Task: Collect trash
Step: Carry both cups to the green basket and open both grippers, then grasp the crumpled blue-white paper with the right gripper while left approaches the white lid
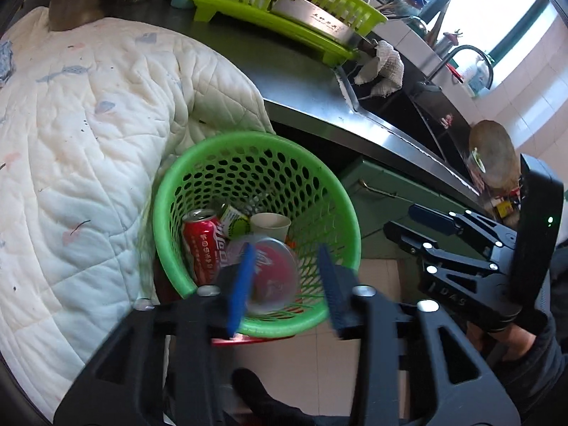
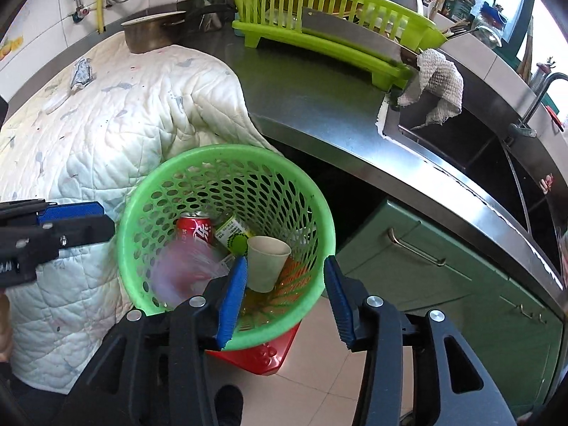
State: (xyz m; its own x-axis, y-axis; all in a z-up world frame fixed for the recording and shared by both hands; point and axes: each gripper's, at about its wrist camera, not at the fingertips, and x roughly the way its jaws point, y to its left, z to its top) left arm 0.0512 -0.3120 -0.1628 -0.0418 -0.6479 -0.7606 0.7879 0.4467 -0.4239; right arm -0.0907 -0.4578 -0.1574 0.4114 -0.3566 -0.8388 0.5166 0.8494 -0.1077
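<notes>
Left wrist view: both claws gape empty over the green basket (image 1: 170,191) holding a Coca-Cola can (image 1: 202,245).

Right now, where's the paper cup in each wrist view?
Left wrist: paper cup sits inside the green basket, toward its far side, right of the red cola can, above the left gripper.
Right wrist: paper cup lies low in the basket, centre-right, just above the right gripper.
Shared landmark: the lime dish rack on the steel counter.
</notes>
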